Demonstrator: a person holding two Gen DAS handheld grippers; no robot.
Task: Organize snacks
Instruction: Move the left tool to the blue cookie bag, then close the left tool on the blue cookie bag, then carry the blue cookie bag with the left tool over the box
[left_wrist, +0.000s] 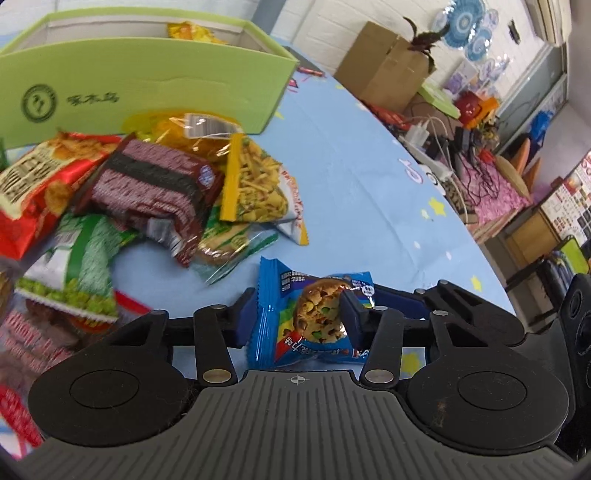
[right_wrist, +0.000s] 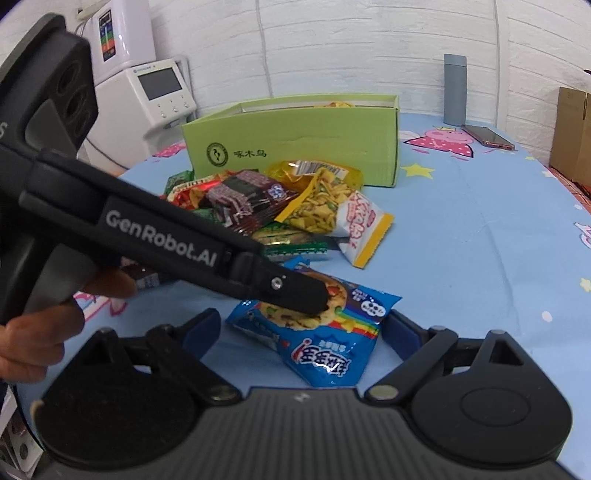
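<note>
The left tool (left_wrist: 299, 314) is closed on the blue cookie packet (left_wrist: 310, 317); the green box (left_wrist: 147, 85) sits ahead and left. The right tool (right_wrist: 299, 332) gapes empty around it.

Cookie pack (right_wrist: 325, 343) blue, rainbow stripe, cookie picture. Box (right_wrist: 295, 144) lime green, dark green logo. Desk (right_wrist: 480, 240) cloth pale blue, yellow stars, pink cartoon pig. Fingers (left_wrist: 349, 315) dark blue pads, black arms.

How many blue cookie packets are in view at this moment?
1. The blue cookie packet lies on the blue tablecloth in front of the snack pile, between the left gripper fingers. Others could be hidden under the pile or in the green box.
</note>
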